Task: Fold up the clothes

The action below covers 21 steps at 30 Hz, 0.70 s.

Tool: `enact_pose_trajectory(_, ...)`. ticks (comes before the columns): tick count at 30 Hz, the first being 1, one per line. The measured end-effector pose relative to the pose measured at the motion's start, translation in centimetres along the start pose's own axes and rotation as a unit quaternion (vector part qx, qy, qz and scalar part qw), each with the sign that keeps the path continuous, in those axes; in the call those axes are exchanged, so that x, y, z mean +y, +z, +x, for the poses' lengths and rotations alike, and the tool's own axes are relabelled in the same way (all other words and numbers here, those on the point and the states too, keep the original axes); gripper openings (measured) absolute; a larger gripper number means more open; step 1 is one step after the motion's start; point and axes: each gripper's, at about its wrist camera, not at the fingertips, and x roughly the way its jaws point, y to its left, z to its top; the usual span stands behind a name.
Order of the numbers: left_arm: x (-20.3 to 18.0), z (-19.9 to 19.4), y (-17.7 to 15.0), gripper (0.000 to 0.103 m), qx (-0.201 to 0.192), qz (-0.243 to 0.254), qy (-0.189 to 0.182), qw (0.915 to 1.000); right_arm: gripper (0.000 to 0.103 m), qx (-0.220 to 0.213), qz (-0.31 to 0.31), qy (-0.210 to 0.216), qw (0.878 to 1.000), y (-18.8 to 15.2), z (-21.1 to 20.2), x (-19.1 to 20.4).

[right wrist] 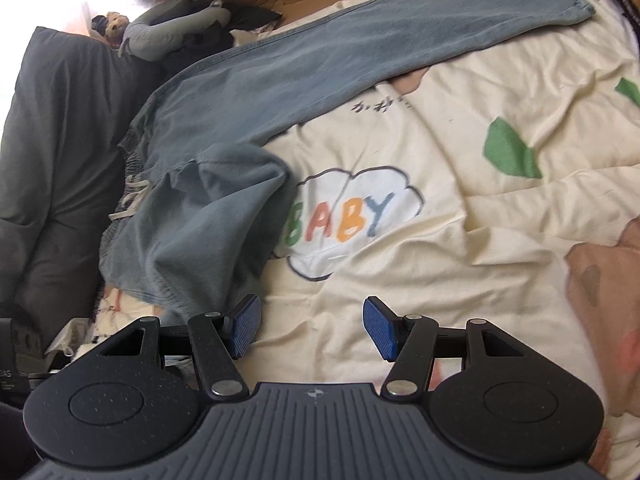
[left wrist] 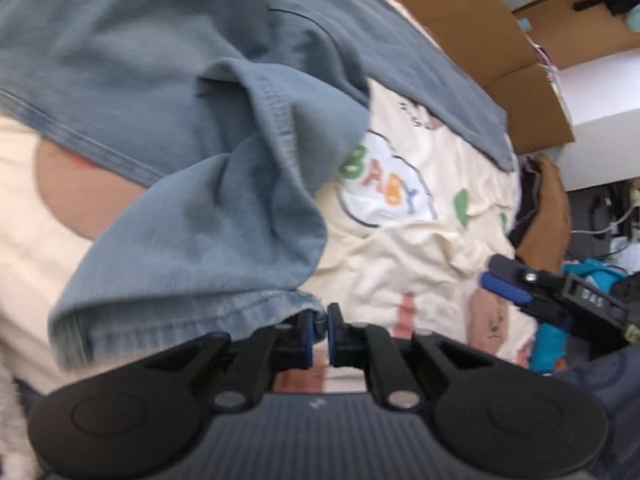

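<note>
- Left gripper (left wrist: 319,326) is clamped on the hem of the faded blue denim trousers (left wrist: 168,128).
- Right gripper (right wrist: 311,328) is held wide, empty; the other leg stretches far-right.

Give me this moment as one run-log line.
step: folding jeans | left gripper: shut on leg hem, lifting it | right gripper: open, empty, over quilt | other leg: flat on quilt

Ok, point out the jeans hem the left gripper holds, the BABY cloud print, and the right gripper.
jeans hem (left wrist: 192,320), left wrist view, stitched cuff edge.
BABY cloud print (right wrist: 344,220), right wrist view, the letters.
right gripper (right wrist: 312,328), right wrist view, midway between its open blue pads.
</note>
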Motion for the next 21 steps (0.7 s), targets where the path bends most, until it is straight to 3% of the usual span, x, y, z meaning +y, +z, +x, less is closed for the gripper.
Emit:
enact_pose_trajectory(6, -1.4, 2.0, 0.1, 0.007, 0.012, 0.015, -0.031, 0.9993, 0.064, 0.023, 0.016, 0.049, 0.998, -0.2, 2.0, 0.2)
enact_pose_trajectory(11, -2.6, 3.2, -0.1, 0.007, 0.021, 0.025, -0.090, 0.9954, 0.064, 0.052, 0.040, 0.068, 0.996, -0.8, 4.2, -0.2)
enact_pose_trajectory(18, -3.0, 4.6, -0.6, 0.008, 0.042, 0.044, -0.089, 0.9941, 0.064, 0.096, 0.078, 0.056, 0.991, -2.3, 7.2, -1.3)
enact_pose_trajectory(21, -2.8, 4.3, -0.8, 0.022, 0.052, 0.054, -0.075, 0.9943, 0.064, 0.120, 0.087, 0.056, 0.987, -3.3, 8.1, -1.6)
